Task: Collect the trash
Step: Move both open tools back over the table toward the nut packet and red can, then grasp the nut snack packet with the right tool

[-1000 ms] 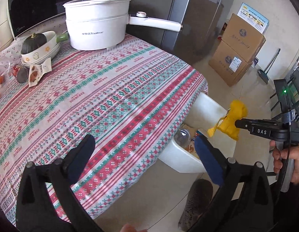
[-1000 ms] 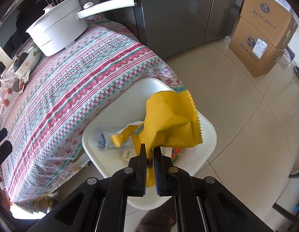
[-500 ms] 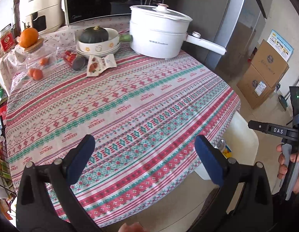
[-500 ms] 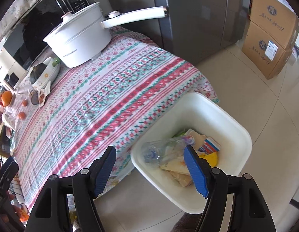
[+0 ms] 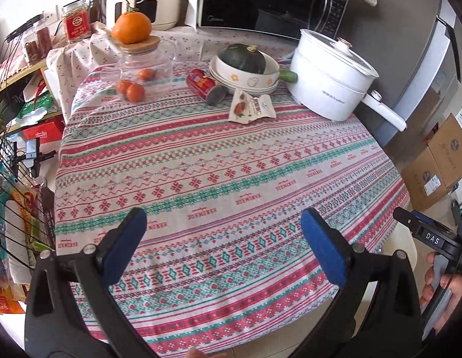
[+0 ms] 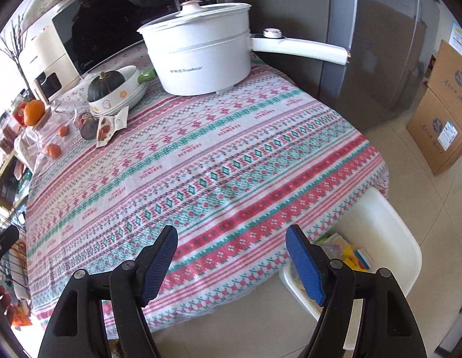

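**Hand-held grippers empty above the bench**

Both hand-held grippers, left (image 5: 220, 243) and right (image 6: 231, 261), gape wide with nothing between the pads; the right's jaws are opening. A crinkled white snack wrapper with red fruit print (image 5: 251, 108) lies flat beside the stacked bowls (image 5: 246, 79), its long axis running toward the white pot (image 5: 329, 83). It looks light and limp; pinching a raised edge seems best.

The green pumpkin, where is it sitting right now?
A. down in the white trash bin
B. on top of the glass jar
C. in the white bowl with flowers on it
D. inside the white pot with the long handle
C: the green pumpkin rests in the flowered white bowl, beside the lidded white pot.
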A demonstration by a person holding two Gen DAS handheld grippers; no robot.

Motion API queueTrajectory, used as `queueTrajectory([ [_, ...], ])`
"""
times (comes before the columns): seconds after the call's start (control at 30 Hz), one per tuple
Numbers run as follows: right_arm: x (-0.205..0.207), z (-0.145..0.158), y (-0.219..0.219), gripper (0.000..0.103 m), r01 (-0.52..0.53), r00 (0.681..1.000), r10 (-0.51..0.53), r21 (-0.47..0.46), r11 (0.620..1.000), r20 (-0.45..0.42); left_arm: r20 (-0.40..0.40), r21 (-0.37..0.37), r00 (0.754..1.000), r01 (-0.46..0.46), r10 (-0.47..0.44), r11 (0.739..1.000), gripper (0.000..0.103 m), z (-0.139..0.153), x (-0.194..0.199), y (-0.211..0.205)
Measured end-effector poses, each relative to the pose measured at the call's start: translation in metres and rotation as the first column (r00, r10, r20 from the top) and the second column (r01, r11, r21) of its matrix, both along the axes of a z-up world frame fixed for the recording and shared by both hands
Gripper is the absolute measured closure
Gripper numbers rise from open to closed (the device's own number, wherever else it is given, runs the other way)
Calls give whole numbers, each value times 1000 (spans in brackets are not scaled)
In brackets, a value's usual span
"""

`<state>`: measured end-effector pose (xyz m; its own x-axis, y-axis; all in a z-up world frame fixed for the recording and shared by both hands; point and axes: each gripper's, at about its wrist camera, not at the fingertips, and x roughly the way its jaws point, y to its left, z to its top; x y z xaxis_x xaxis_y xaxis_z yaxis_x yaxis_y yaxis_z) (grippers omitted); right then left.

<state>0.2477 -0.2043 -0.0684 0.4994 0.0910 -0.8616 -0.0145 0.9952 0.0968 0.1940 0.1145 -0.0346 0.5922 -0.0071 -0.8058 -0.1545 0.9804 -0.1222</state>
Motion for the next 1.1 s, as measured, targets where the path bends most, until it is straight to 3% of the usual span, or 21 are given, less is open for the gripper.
queueTrajectory([
  [0.27, 59, -2, 86, 25, -112, 991, 107, 59, 992, 85, 2, -40, 983, -182, 182, 983, 1, 10, 5, 60],
  [0.53, 123, -40, 150, 25, -163, 982, 151, 106, 981, 116, 25, 8, 960, -278, 278, 961, 1, 16, 7, 91],
  [0.83, 181, -81, 176, 25, -157, 981, 139, 135, 978, 135, -8, 54, 950, -311, 312, 949, 1, 3, 11, 109],
  [1.1, 211, -102, 192, 29, -196, 971, 169, 158, 968, 169, 16, 76, 934, -356, 356, 931, 1, 4, 14, 123],
])
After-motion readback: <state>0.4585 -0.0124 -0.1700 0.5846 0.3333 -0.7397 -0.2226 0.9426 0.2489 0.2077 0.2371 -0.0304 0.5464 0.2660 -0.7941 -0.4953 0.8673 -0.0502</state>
